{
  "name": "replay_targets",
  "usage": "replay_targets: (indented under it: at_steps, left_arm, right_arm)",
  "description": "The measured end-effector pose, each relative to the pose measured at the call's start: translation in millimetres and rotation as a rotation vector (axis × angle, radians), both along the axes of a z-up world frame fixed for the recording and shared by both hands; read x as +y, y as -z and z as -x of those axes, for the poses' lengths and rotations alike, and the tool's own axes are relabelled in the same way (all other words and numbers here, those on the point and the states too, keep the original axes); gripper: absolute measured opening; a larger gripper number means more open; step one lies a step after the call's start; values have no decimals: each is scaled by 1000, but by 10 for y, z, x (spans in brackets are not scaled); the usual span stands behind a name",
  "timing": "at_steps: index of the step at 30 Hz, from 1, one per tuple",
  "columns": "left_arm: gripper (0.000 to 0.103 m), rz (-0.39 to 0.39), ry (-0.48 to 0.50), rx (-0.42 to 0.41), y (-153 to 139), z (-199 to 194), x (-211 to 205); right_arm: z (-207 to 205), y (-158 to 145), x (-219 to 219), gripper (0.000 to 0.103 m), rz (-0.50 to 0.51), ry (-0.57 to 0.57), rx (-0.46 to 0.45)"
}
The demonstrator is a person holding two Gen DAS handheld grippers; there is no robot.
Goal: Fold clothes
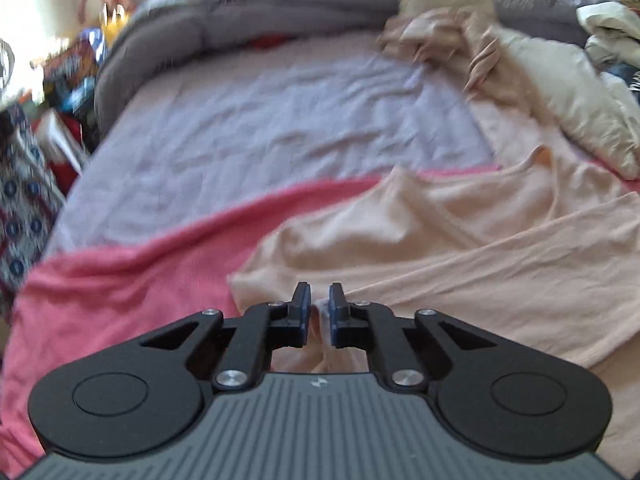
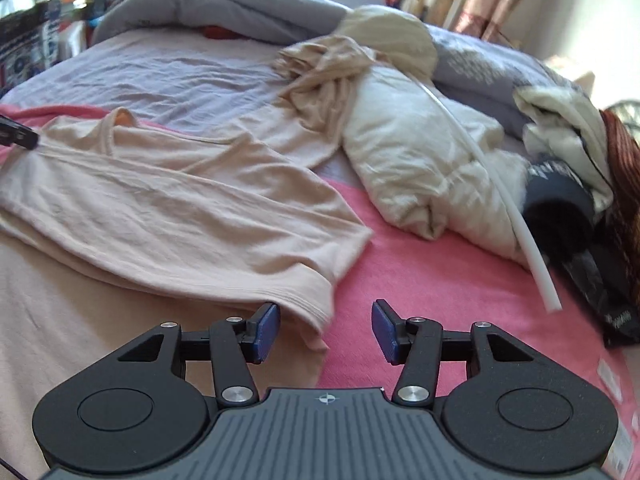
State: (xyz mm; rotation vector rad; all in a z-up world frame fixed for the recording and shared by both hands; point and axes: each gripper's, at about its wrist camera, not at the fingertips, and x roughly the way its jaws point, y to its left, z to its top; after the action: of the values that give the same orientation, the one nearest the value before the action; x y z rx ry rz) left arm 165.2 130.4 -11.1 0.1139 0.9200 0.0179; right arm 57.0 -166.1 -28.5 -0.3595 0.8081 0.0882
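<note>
Your left gripper is pinched on a fold of the peach garment; cloth is bunched between the blue pads, which stand nearly together. In the right wrist view the tip of that gripper shows at the far left edge, at the garment's left end.

Your right gripper has its jaws apart with nothing pressed between them. The hem corner of the peach garment hangs just beyond the left pad, between the pads but untouched by them.

The garment lies on the bed, partly on the pink blanket and partly on the lilac sheet. Its long axis runs left to right across the right wrist view, from the pinched end at far left down to the hem at near centre. The neckline sits at the far left, so the hem points towards your right gripper.

To the right of the garment lies a cream bundle, apart from it, with a white tube across it.
</note>
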Motion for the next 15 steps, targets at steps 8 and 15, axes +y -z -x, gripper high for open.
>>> replay_targets:
  at_steps: [8,15]
  left_arm:
    - [38,-324,-47,-82,-89,251,-9]
    - [60,-218,415,-80,-73,832,-670]
  right_arm:
    - [142,435,233,42,426,-85,-134]
    - [188,494,362,8,495,-166,-158]
